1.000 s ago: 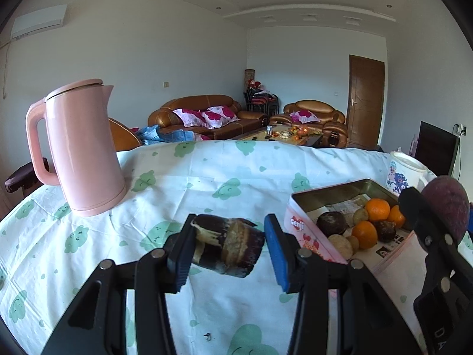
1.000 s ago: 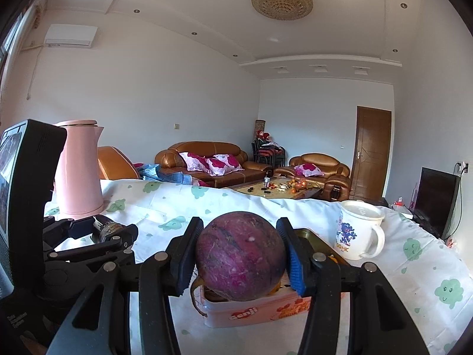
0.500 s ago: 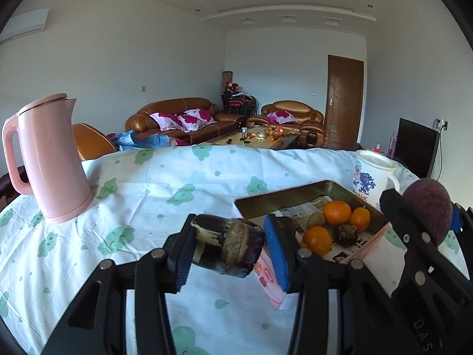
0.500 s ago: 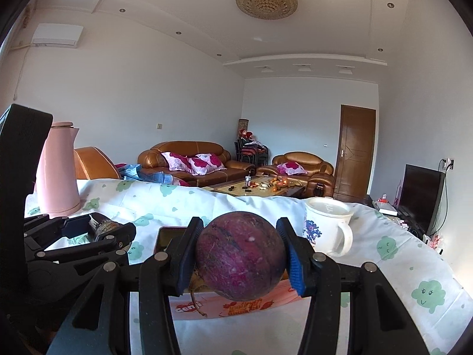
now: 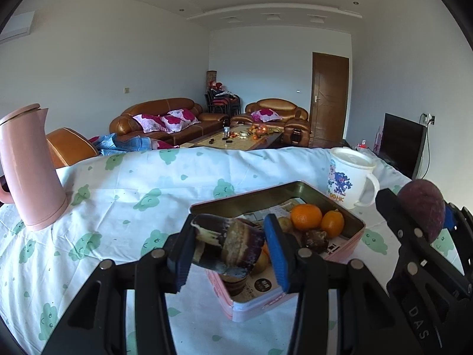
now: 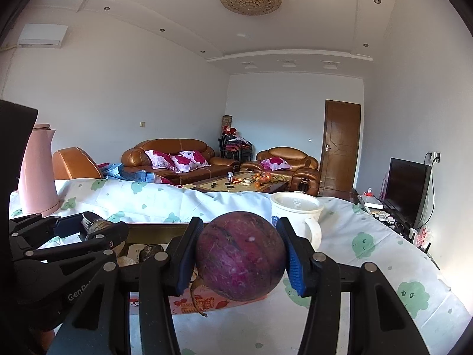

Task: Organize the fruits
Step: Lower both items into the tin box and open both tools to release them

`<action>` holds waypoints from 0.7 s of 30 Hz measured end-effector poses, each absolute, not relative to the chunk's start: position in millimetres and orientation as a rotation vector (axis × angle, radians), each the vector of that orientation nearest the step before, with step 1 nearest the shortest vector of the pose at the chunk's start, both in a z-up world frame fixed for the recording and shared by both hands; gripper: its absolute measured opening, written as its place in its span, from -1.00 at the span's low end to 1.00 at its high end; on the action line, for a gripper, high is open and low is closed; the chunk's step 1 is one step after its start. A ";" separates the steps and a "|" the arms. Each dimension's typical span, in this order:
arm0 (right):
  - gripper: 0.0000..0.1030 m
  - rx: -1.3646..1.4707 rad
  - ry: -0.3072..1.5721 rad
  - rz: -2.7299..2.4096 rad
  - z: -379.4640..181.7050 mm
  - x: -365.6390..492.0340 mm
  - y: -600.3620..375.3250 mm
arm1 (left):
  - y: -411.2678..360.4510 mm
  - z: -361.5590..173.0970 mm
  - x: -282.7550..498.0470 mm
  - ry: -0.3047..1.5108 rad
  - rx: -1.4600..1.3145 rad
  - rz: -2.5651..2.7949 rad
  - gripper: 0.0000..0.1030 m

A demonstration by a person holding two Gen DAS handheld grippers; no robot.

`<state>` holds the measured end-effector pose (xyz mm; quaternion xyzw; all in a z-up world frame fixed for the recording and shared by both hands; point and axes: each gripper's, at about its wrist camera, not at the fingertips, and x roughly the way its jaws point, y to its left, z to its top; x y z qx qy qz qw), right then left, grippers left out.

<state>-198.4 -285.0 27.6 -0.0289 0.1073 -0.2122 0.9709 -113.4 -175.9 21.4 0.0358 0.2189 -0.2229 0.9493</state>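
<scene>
A dark, peeling stub of root or fruit (image 5: 227, 245) is pinched crosswise in the left gripper (image 5: 229, 248), its long axis running from pad to pad, and is held above the near corner of the pink tin (image 5: 359, 229), where tangerines (image 5: 306, 216) are already gathered. A round purple fruit (image 6: 241, 256) is clamped in the right gripper (image 6: 241, 257), which is held just beside the tin's right side. The left gripper is judged the nearer, with the drop point lying straight below and slightly ahead.

A white tablecloth (image 5: 183, 189) is showing pale green cloud shapes. At the left edge a plain pink kettle (image 5: 28, 168) is standing. Right of centre, a white mug (image 5: 346, 182) is wearing a blue print, and two oranges (image 5: 317, 219) are glowing in the pink tin (image 5: 254, 304). The round fruit (image 6: 240, 256) is looking mottled purple.
</scene>
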 end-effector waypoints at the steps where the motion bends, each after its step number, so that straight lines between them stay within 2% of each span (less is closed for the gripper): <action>1: 0.04 -0.058 0.217 -0.432 27.6 -199.0 -286.9 | -178.7 21.6 -113.6 0.446 0.075 -0.457 -0.08; 21: 0.03 -0.036 0.254 -0.483 42.3 -179.0 -333.1 | -198.8 30.4 -82.5 0.477 0.014 -0.512 -0.08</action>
